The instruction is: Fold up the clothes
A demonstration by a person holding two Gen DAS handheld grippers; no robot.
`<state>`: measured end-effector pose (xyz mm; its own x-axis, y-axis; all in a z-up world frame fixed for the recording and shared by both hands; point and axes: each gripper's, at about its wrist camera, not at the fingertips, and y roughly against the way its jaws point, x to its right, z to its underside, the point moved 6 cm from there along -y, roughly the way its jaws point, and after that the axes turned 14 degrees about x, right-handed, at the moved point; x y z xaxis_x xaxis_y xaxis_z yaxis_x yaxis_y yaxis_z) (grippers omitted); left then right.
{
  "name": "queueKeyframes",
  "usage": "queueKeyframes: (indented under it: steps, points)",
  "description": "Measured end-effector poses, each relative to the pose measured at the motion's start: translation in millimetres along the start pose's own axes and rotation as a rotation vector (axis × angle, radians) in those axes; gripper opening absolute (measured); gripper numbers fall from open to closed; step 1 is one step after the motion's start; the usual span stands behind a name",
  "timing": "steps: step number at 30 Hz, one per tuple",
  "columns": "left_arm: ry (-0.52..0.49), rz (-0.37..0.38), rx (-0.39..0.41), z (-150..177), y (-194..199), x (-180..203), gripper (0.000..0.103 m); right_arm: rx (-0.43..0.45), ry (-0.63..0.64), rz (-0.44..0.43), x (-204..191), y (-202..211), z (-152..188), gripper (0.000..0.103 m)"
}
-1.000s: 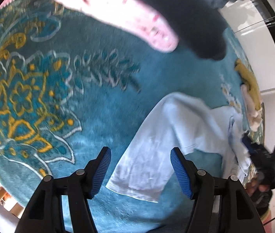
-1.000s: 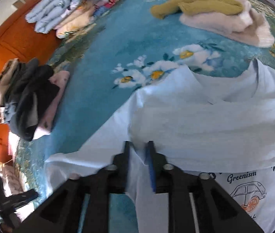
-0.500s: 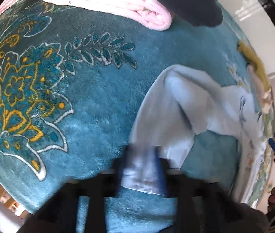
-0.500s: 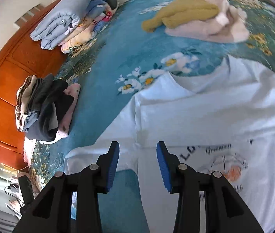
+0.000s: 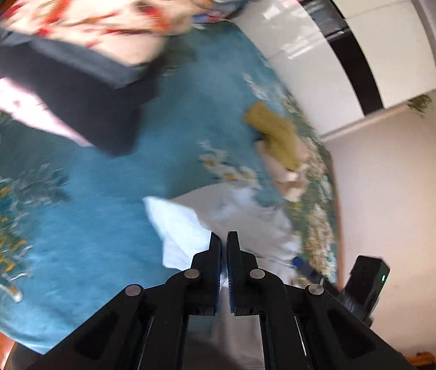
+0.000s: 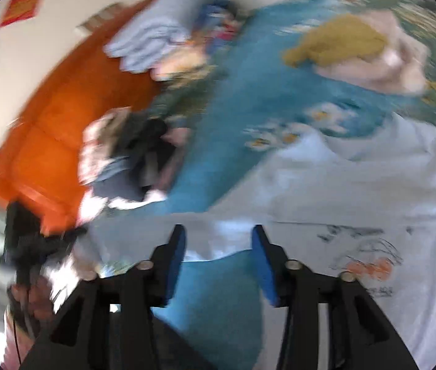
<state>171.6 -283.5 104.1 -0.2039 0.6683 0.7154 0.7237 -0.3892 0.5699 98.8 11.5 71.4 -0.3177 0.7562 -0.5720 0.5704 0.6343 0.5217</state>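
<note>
A: What do we see on the bed [image 5: 94, 231]?

B: One pale blue T-shirt [image 6: 356, 185] lies spread near its foot edge, print up. Our left tool [image 5: 224, 240] is pinched shut on the sleeve [image 5: 184, 234], lifting it, we judge, to fold it inward. Our right tool [image 6: 218, 240] hangs wide open over the shirt, gripping nothing.

A: And how many of each?

B: Two tools, one shirt, and three blurred heaps of other clothes: a mustard-and-pink pile [image 6: 356, 52], a dark pile [image 6: 131, 160] and a blue pile [image 6: 156, 40] toward the headboard [image 6: 48, 123].
</note>
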Motion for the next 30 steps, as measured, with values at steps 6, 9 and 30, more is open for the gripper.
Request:
queueKeyframes:
  steps: [6,9,30]
  points:
    - [0.032,0.056,-0.118,5.2,-40.8,52.9,0.004,0.055,0.212,-0.119,-58.0,19.4,-4.7,0.071]
    - [0.049,0.062,-0.176,19.6,-59.0,75.7,0.004,0.061,0.36,-0.084,-71.0,20.4,0.9,0.071]
    - [0.208,0.172,-0.165,39.3,-88.7,82.7,0.069,-0.025,-0.033,-0.141,23.4,6.7,-39.1,0.003]
